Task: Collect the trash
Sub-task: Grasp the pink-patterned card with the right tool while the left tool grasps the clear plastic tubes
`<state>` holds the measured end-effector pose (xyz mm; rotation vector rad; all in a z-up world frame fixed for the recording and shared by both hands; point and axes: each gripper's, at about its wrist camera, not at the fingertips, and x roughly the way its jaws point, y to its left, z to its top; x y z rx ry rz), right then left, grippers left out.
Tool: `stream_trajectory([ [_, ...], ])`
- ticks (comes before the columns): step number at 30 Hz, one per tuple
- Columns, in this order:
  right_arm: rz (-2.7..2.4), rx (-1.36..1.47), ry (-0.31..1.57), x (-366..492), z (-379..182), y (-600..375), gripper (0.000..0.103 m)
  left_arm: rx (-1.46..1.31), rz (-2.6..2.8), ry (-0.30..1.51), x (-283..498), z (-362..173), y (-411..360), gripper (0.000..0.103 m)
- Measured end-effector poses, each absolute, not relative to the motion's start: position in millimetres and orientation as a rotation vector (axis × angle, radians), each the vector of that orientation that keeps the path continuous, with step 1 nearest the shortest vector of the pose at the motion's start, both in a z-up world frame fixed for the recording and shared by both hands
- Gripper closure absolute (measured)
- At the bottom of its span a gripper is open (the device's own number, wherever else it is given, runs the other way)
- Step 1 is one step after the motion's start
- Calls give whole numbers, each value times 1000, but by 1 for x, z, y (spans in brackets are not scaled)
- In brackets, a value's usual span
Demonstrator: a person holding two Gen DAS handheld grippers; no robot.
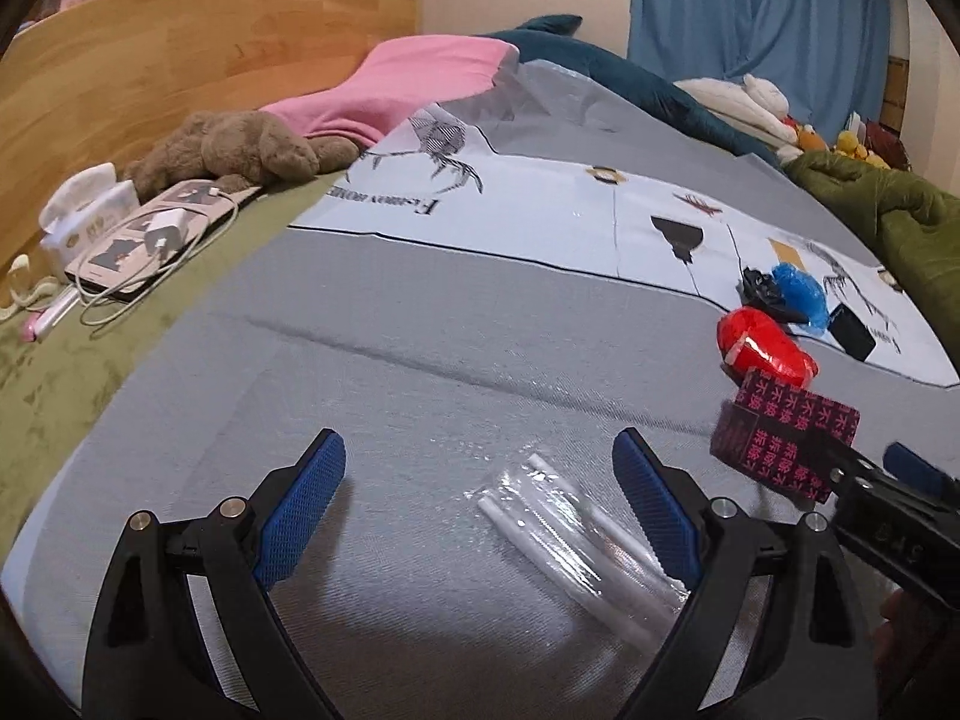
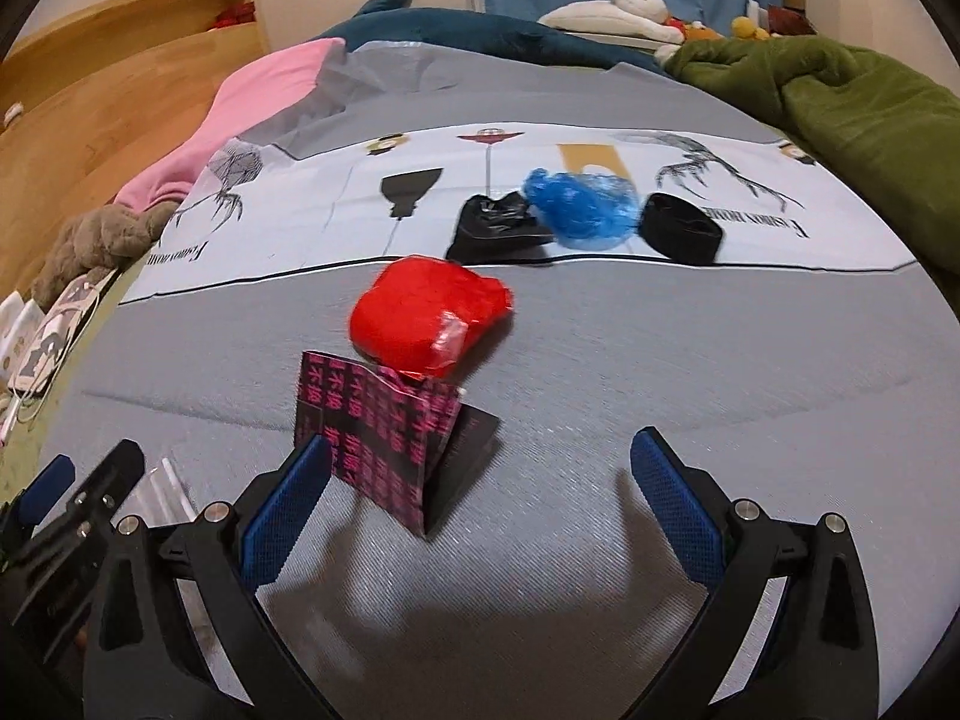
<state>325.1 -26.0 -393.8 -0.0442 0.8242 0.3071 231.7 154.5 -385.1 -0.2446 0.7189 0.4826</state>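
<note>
Clear straw wrapper [image 1: 576, 534] btwn wide-apart left jaws; pink-black packet [image 2: 384, 450] against right's spread jaws.

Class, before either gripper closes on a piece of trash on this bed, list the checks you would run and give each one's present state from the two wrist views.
1. Left gripper jaws open: ok.
2. Clear straw packet lies between the left fingers: ok, though nearer the right-hand finger.
3. Right gripper jaws open: ok.
4. Pink-and-black wrapper centred between the right fingers: not ok, it sits against the left-hand finger.
5. Wrapper resting free on the grey cover: cannot tell, it stands tilted.
6. Red bundle clear of the right fingers: ok, it lies beyond them.
</note>
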Motion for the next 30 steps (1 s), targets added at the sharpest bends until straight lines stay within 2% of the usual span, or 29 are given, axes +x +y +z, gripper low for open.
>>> stream_trajectory([
  [5, 336, -66, 832, 329, -401, -17, 11, -206, 457, 746, 237, -392, 147, 21],
  [10, 383, -64, 860, 332, -407, -14, 30, -204, 441, 775, 240, -396, 145, 27],
  [12, 409, -60, 861, 332, -408, -13, 45, -222, 442, 798, 241, -399, 148, 31],
  [14, 423, -62, 857, 331, -408, -12, 58, -249, 427, 830, 243, -404, 151, 44],
  [15, 429, -62, 854, 330, -408, -11, 62, -251, 428, 835, 244, -405, 151, 46],
  [16, 436, -61, 850, 329, -407, -11, 63, -250, 433, 834, 243, -405, 151, 52],
  [18, 442, -59, 842, 327, -406, -12, 68, -254, 418, 830, 243, -405, 150, 70],
  [19, 445, -53, 837, 327, -405, -13, 69, -258, 407, 826, 242, -405, 150, 88],
  [22, 446, -41, 823, 325, -402, -16, 75, -252, 387, 810, 242, -403, 148, 99],
  [30, 435, -62, 787, 322, -388, -25, 85, -200, 415, 735, 240, -382, 148, 102],
])
